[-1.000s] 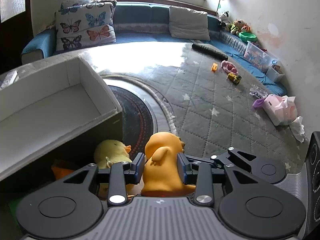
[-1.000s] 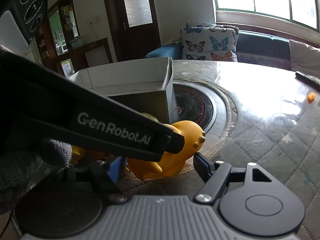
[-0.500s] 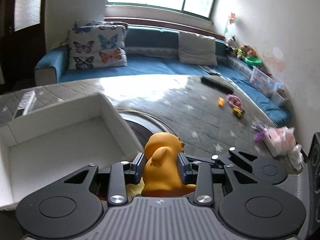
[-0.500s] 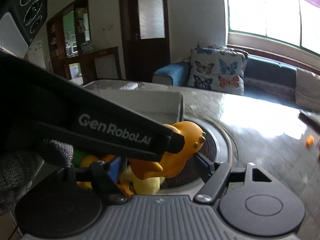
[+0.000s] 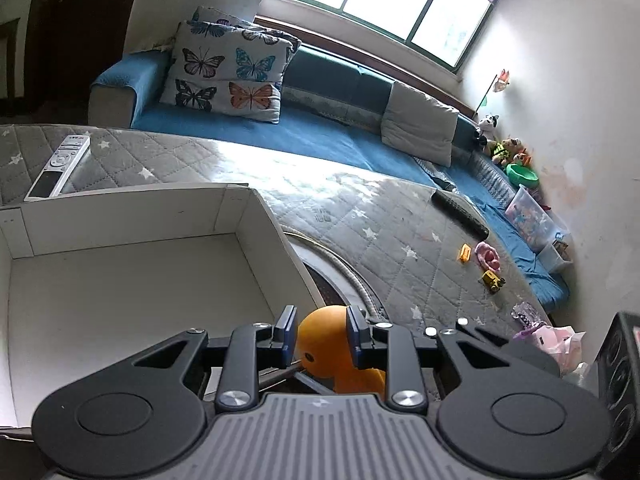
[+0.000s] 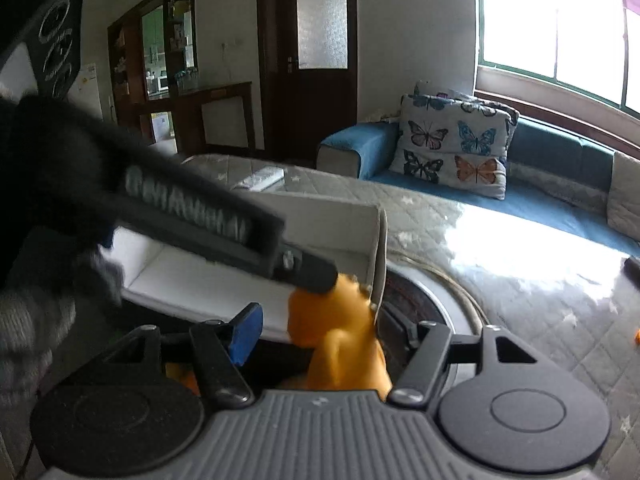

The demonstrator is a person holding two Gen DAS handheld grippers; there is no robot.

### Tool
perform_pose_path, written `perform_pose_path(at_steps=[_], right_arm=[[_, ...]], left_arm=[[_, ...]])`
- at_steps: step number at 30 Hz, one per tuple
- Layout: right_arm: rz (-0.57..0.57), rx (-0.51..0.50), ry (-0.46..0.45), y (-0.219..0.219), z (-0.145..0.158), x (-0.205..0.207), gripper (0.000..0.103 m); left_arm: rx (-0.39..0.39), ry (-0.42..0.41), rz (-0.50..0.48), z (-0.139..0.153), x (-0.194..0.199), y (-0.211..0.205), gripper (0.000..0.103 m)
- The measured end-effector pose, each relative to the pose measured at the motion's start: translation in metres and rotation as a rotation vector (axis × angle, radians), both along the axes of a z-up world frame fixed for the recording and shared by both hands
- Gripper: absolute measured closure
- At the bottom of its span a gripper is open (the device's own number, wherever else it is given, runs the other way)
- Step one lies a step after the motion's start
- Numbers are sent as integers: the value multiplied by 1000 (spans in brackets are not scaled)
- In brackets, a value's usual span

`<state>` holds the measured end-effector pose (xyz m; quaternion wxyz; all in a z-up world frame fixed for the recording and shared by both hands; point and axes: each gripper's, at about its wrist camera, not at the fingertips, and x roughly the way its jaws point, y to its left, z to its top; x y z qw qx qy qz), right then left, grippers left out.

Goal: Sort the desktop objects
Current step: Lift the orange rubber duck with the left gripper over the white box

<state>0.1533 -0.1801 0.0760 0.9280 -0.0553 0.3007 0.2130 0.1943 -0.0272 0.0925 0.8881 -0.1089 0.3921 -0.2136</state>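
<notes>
The left hand-held gripper (image 5: pixel 322 338) is clamped on an orange duck toy (image 5: pixel 326 346), its 2 blue-padded fingers (image 5: pixel 287 332) pressed against either side of the toy's round head. The toy is held in the air just beside the near right corner of a white cardboard box (image 5: pixel 244 216), above the level of its rim. From the right wrist view the same orange duck toy (image 6: pixel 340 340) hangs close against the box's right wall (image 6: pixel 378 248), with the left tool's black arm (image 6: pixel 200 220) crossing above it; that arm is blurred.

The right hand-held gripper (image 6: pixel 320 332) has its fingers apart and grips nothing; only 1 blue pad (image 6: pixel 245 334) shows clearly, and the duck sits in the gap in front without being pinched. Something yellow-orange (image 6: pixel 184 378) shows low behind the left finger, too hidden to identify.

The box interior (image 5: pixel 132 292) is bare white. The box stands on a worktop (image 5: pixel 380 224) covered with a grey quilted star-print cloth. A white remote control (image 5: pixel 60 168) lies on the cloth behind the box, and a black remote (image 5: pixel 460 214) lies well apart on the far right, near several small toys (image 5: pixel 488 258). A butterfly-print cushion (image 5: pixel 228 76) rests on the blue sofa (image 5: pixel 320 136) beyond.
</notes>
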Motion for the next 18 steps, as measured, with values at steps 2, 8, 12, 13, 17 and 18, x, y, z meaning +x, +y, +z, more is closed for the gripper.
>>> perform_pose_path(at_steps=[2, 8, 12, 13, 17, 18], right_arm=[[-3, 2, 6, 0, -3, -4, 39], [-28, 15, 26, -7, -12, -11, 61], [-35, 39, 38, -16, -14, -11, 60], [-37, 44, 39, -19, -14, -10, 60], [-41, 40, 32, -28, -14, -20, 49], [-41, 36, 28, -29, -14, -23, 47]], left_arm=[[5, -5, 3, 0, -1, 0, 75], [15, 17, 27, -10, -5, 5, 75], [24, 13, 15, -12, -12, 3, 74], [27, 7, 8, -12, -15, 2, 74], [22, -1, -16, -15, -27, -1, 74], [21, 0, -17, -16, -30, -2, 74]])
